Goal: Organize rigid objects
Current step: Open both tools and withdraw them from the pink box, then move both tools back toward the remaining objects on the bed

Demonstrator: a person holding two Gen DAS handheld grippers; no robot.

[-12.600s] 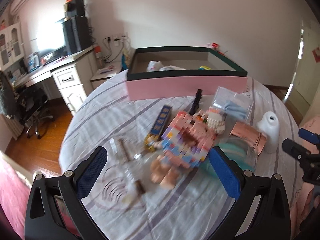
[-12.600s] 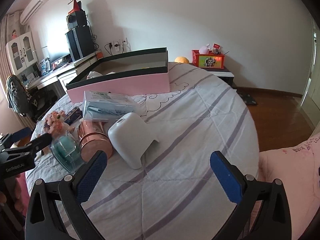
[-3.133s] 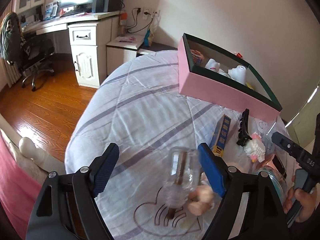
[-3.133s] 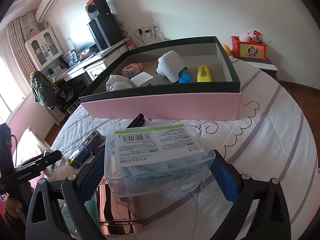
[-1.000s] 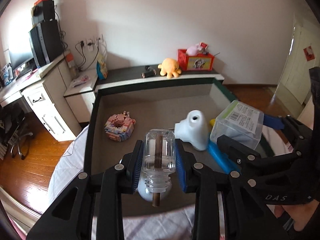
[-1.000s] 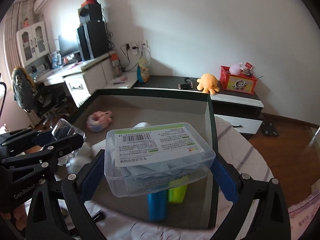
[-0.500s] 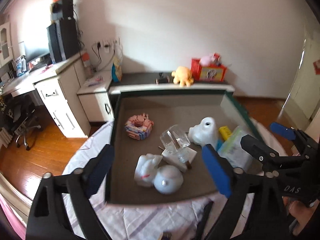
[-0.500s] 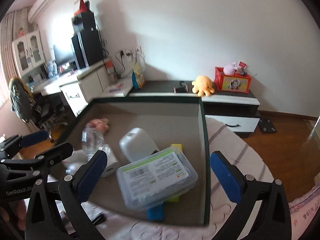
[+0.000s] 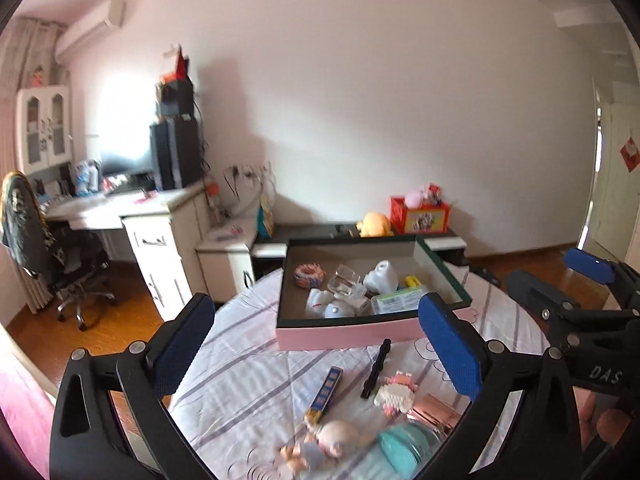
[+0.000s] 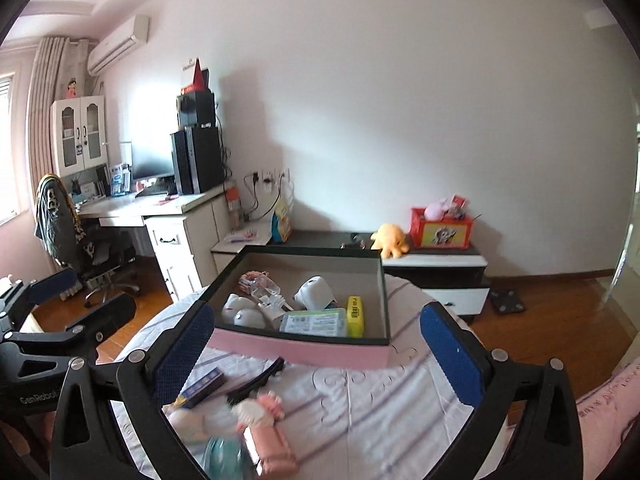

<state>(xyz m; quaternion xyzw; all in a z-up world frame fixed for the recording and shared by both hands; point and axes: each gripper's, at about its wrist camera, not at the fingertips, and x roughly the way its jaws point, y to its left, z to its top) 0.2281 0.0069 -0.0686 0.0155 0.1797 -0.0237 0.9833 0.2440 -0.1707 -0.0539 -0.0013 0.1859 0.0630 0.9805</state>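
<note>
A pink box with a dark green rim point(image 9: 352, 336) point(image 10: 304, 350) stands on the round striped table. It holds a clear bottle point(image 9: 348, 282), a clear plastic case point(image 9: 398, 302) point(image 10: 314, 322), a white dryer point(image 9: 382, 276), white figures and a yellow item point(image 10: 354, 310). My left gripper point(image 9: 316, 344) is open and empty, back from the box. My right gripper point(image 10: 316, 346) is open and empty too. On the table in front lie a blue flat box point(image 9: 324, 394), a black clip point(image 9: 376, 366), a pink-white brick toy point(image 9: 396, 394), a copper tin point(image 9: 434, 412), a doll point(image 9: 332, 442) and a teal jar point(image 9: 404, 450).
The table's left edge point(image 9: 208, 344) drops to a wood floor. A white desk point(image 9: 152, 240) with a chair point(image 9: 52, 256) stands at the left. A low dark cabinet point(image 10: 436, 268) with an orange plush stands behind the box.
Both grippers have let go of the bottle and the plastic case inside the box. Both have pulled back and up from the box, open and empty.
</note>
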